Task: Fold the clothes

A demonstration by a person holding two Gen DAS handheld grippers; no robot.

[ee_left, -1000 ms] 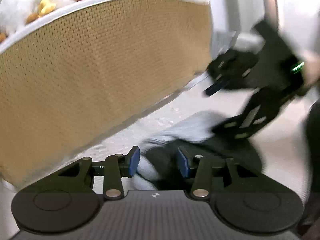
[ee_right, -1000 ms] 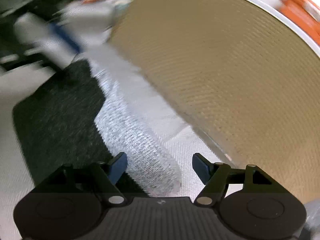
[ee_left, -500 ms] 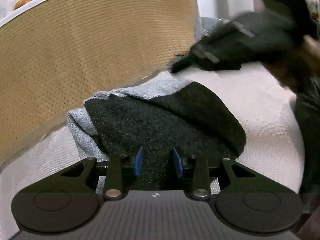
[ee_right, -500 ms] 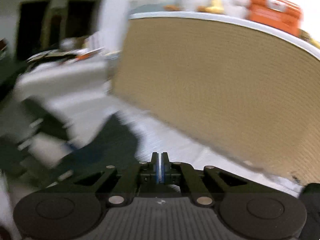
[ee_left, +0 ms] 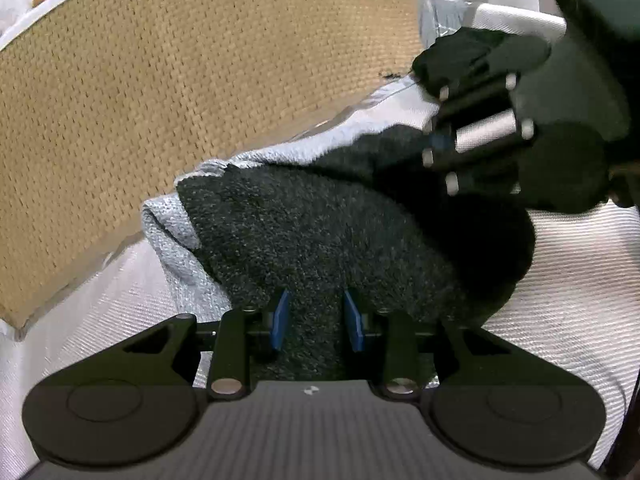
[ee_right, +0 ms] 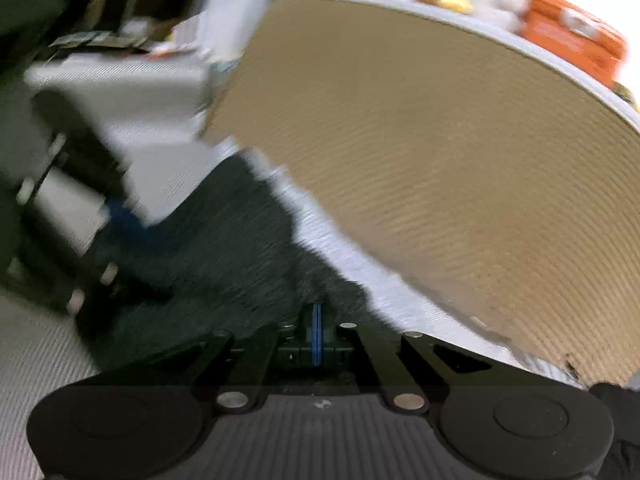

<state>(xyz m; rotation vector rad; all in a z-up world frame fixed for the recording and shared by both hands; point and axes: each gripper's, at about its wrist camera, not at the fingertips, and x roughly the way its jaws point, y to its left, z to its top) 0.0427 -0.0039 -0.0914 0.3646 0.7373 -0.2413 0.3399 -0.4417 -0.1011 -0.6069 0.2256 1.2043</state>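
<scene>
The left gripper [ee_left: 316,320] jaws are clenched on a fold of the dark sock [ee_left: 344,236] lying on the bed [ee_left: 568,312], while the right gripper [ee_right: 317,334], its jaws pressed together, seemingly empty, hovers over the sock's far end.

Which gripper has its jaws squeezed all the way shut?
The right gripper: its blue pads meet with nothing visible between them. The left gripper has a gap between its pads, with the dark fuzzy garment in it.

Folded garment [ee_left: 328,240] on bed sheet [ee_left: 560,320], woven panel [ee_left: 180,100] behind.
</scene>
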